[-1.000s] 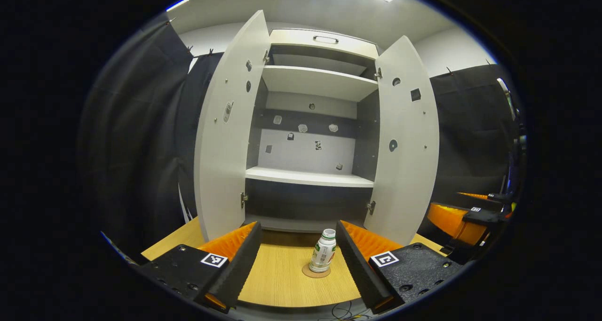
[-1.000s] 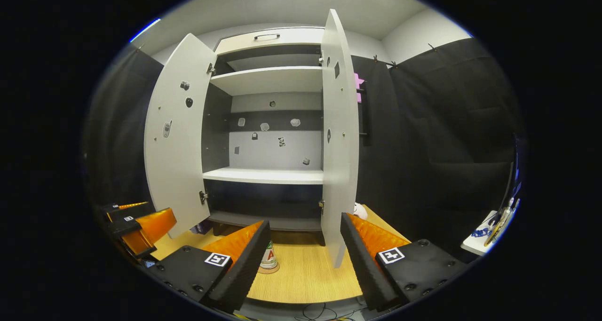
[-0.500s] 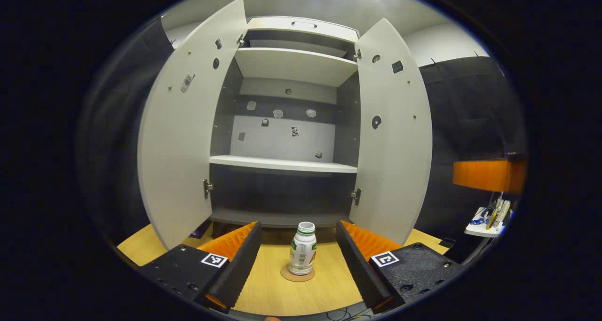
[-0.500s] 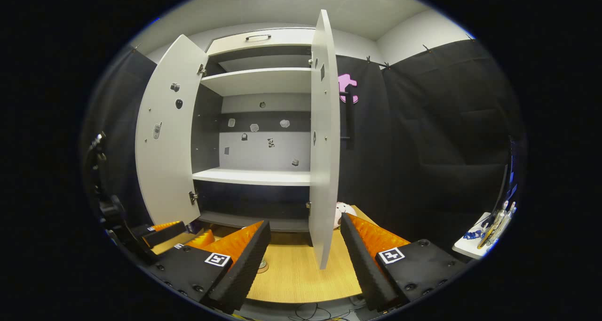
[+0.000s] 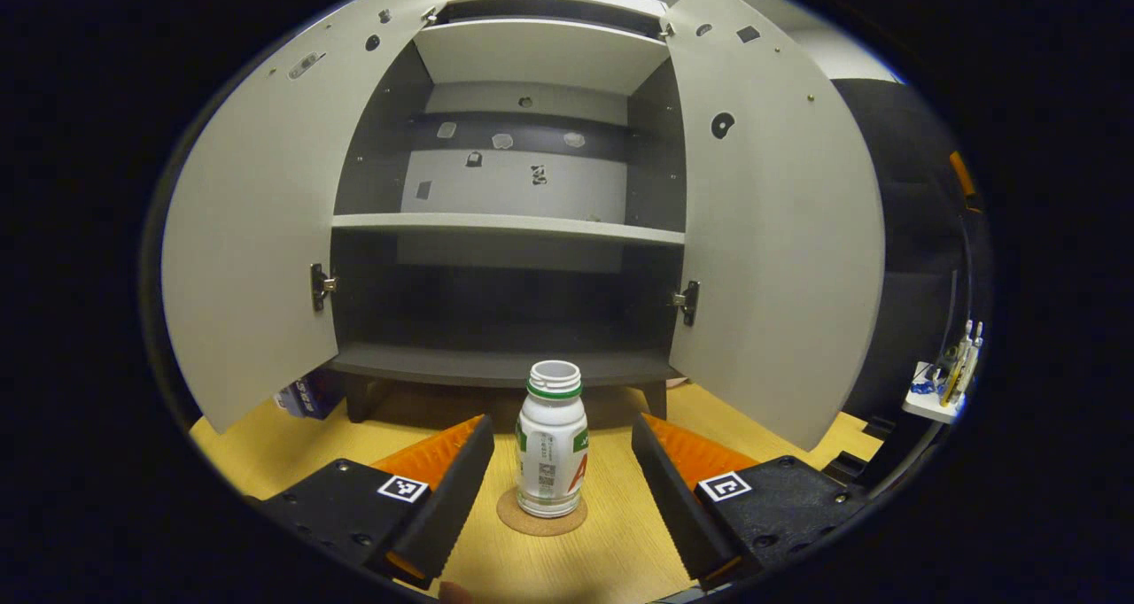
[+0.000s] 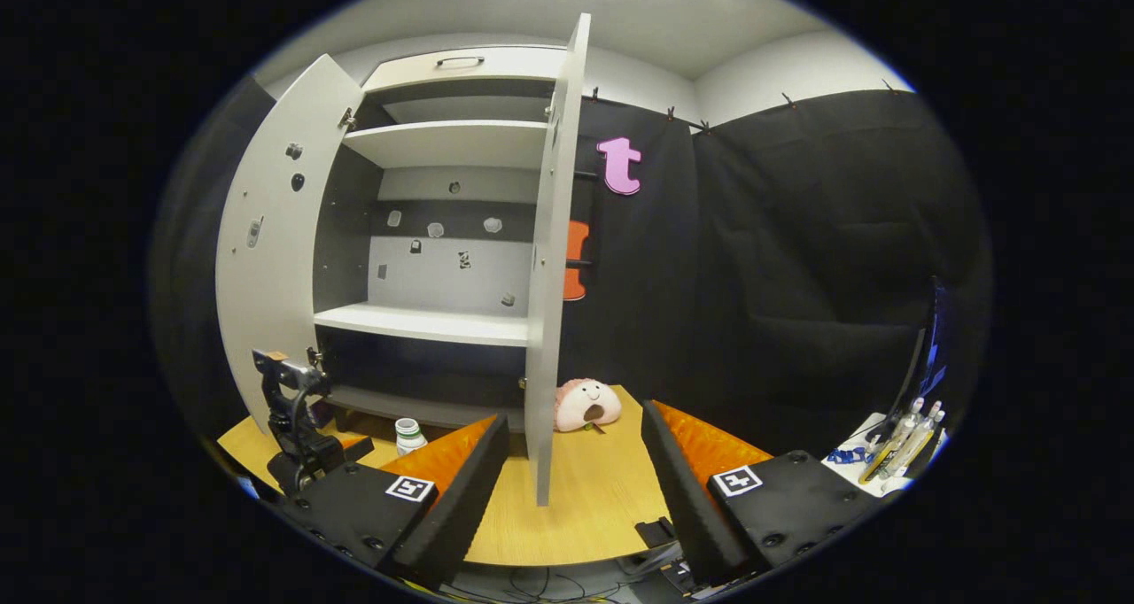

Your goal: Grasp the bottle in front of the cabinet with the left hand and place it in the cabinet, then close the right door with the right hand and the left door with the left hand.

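Bottle (image 5: 551,440) stands upright on its coaster (image 5: 541,513) just in front of the cabinet (image 5: 505,223) — left gripper (image 5: 562,489) spread wide astride it, untouched, right gripper (image 6: 574,489) also apart — centre first, then squeeze the body evenly.

1. The left gripper view sits low over the counter (image 5: 611,551), close in, looking straight into the open cabinet (image 5: 509,365) between both doors.
2. Its own tongs (image 5: 560,498) frame the bottle (image 5: 551,445), which stands near and dead centre.
3. The right gripper view hangs farther back and off to the right, facing the right door (image 6: 551,259) almost edge-on.
4. Its own tongs (image 6: 574,498) sit at the bottom, the door's lower edge between them.
5. Shared ground: cabinet interior, left door (image 6: 266,259), counter, and the bottle, small at lower left in the right gripper view.
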Available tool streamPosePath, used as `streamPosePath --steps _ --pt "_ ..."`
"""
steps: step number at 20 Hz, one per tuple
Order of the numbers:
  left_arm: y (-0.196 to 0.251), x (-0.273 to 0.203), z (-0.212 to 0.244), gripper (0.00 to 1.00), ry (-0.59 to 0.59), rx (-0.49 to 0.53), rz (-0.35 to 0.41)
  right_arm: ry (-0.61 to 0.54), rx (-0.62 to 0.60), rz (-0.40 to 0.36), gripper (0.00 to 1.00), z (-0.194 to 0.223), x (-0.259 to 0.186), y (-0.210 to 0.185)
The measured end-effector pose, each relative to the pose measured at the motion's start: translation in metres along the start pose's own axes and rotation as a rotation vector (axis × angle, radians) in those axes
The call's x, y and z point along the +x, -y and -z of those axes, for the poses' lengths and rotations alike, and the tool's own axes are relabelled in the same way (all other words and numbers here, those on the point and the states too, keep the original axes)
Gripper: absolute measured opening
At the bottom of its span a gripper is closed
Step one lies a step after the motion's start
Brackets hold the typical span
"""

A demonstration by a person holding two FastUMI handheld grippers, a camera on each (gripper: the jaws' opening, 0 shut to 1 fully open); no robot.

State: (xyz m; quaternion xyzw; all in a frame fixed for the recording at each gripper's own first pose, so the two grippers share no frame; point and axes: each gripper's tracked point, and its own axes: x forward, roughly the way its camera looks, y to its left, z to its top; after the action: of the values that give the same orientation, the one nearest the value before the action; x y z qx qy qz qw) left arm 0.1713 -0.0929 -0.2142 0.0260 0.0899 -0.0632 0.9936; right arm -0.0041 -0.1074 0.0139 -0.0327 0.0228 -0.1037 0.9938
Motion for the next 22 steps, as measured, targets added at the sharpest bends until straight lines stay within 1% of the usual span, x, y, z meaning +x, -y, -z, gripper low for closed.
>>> streamPosePath --steps 3,4,7,8,11,12,13,14,16,18,22 --pt "-0.004 0.023 0.020 0.96 -0.021 0.018 -0.016 -0.016 0.000 0.021 0.98 0.001 0.008 0.009" --pt "-0.004 0.031 0.027 0.96 -0.030 0.027 -0.013 -0.020 -0.005 0.027 0.93 0.002 0.011 0.012" --pt "-0.001 0.052 0.038 0.96 -0.055 0.054 0.000 -0.027 -0.006 0.042 0.93 0.001 0.020 0.017" --pt "-0.002 0.057 0.041 0.96 -0.055 0.060 -0.003 -0.029 -0.001 0.043 0.98 0.001 0.023 0.018" --pt "-0.001 0.069 0.049 0.96 -0.067 0.060 0.004 -0.047 -0.002 0.050 0.98 0.003 0.029 0.028" --pt "-0.001 0.072 0.051 0.89 -0.074 0.059 0.003 -0.051 -0.004 0.052 0.98 0.003 0.032 0.028" --pt "-0.002 0.076 0.049 0.81 -0.064 0.060 0.006 -0.052 -0.006 0.053 0.98 0.003 0.034 0.028" --pt "-0.001 0.077 0.049 0.76 -0.072 0.060 0.012 -0.053 -0.008 0.053 0.98 0.003 0.036 0.029" --pt "-0.001 0.075 0.044 0.76 -0.084 0.049 0.017 -0.054 -0.009 0.046 0.98 0.004 0.041 0.028" --pt "-0.003 0.071 0.029 0.75 -0.074 0.041 0.019 -0.051 -0.005 0.034 0.98 0.003 0.044 0.025" --pt "-0.009 0.057 -0.002 0.75 -0.080 0.051 0.047 -0.048 0.017 0.001 0.98 0.010 0.050 0.015"
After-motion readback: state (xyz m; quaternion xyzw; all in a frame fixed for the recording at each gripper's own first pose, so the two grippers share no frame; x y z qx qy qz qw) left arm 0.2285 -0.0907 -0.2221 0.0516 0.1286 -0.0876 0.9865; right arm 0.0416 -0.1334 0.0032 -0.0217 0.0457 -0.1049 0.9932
